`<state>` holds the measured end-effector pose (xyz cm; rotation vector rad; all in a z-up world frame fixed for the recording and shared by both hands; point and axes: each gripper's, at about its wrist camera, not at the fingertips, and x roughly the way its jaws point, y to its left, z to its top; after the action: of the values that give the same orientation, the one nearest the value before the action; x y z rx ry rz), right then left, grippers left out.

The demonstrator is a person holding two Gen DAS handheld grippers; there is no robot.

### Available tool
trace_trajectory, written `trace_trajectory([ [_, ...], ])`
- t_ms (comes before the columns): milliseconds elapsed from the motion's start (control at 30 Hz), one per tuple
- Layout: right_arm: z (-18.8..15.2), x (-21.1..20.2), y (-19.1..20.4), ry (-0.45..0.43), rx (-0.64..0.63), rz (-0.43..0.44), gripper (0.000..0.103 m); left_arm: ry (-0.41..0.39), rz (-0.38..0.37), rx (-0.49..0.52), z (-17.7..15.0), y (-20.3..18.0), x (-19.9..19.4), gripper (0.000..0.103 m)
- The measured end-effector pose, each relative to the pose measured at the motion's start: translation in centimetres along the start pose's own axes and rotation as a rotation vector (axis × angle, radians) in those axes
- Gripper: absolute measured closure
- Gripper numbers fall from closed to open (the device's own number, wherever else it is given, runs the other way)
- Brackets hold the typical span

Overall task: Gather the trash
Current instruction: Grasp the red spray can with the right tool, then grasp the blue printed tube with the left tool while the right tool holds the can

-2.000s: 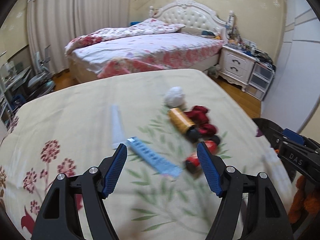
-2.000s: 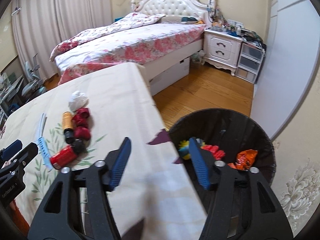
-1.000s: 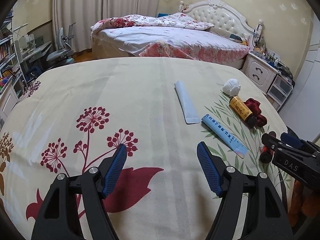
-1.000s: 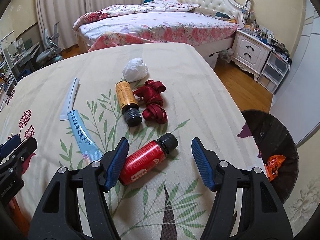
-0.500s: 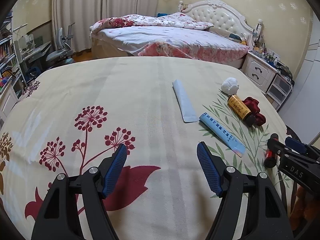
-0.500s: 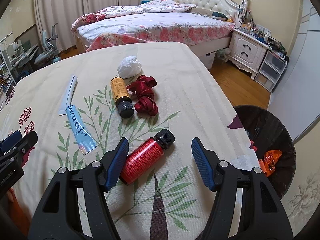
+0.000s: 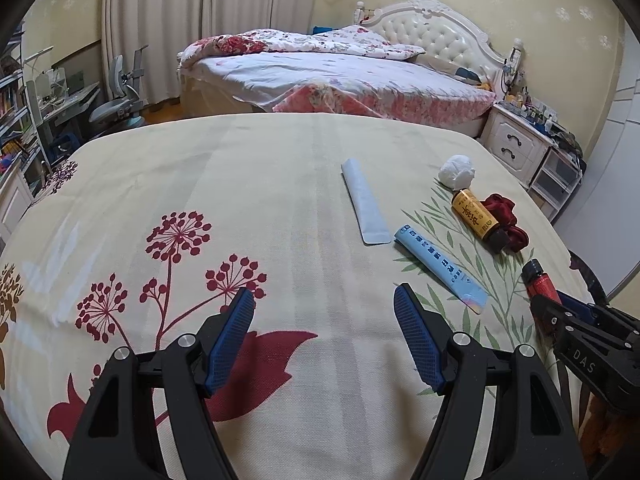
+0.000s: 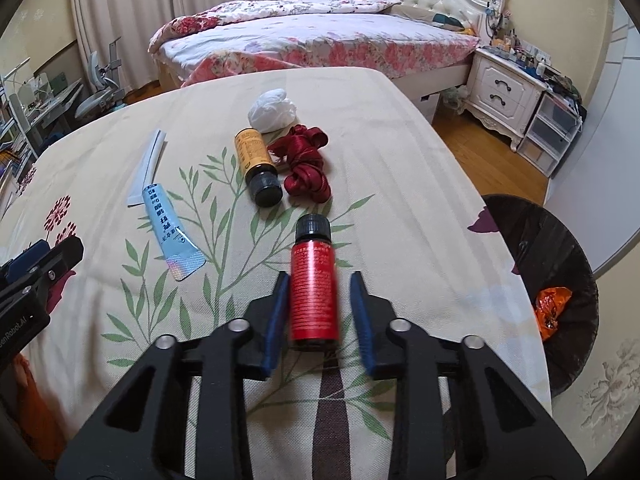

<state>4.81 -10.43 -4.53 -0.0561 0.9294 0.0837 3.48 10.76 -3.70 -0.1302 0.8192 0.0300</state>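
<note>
Your right gripper (image 8: 318, 312) has closed in since half a second ago and now straddles the red bottle (image 8: 312, 288) lying on the tablecloth (image 8: 400, 160), jaws narrowed but not yet clamped. Square up and squeeze mid-body before swinging right to the bin (image 8: 560, 240). Your left gripper (image 7: 324, 336) hangs wide apart, empty.

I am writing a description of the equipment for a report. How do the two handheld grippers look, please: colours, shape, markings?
Both are alike. The left gripper and right gripper have matte black plastic frames with triangular cut-outs, silver screw heads at the joints, and two long fingers faced with blue, finely textured pads. White lettering marks the body's side; "DAS" is readable. No cables or sleeves show.
</note>
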Motion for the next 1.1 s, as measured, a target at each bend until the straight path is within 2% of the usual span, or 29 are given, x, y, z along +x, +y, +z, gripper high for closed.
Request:
trace_trajectory([
  [567,1.0,0.9,-1.7,-0.020,-0.016,0.012,0.080,0.045,-0.055,0.065,1.0,-5.1,1.4,0.033],
  [733,1.0,1.1,-2.4,-0.020,-0.013,0.031,0.080,0.066,-0.034,0.075,2.1,-6.8,2.9,0.033],
  [933,1.1,1.2,-2.8,-0.029,-0.015,0.047,0.080,0.126,0.033,0.089,2.9,-7.8,5.0,0.033],
  [1100,1.2,1.2,-3.0,-0.032,-0.009,0.065,0.080,0.133,0.022,0.111,2.3,-7.5,4.3,0.033],
])
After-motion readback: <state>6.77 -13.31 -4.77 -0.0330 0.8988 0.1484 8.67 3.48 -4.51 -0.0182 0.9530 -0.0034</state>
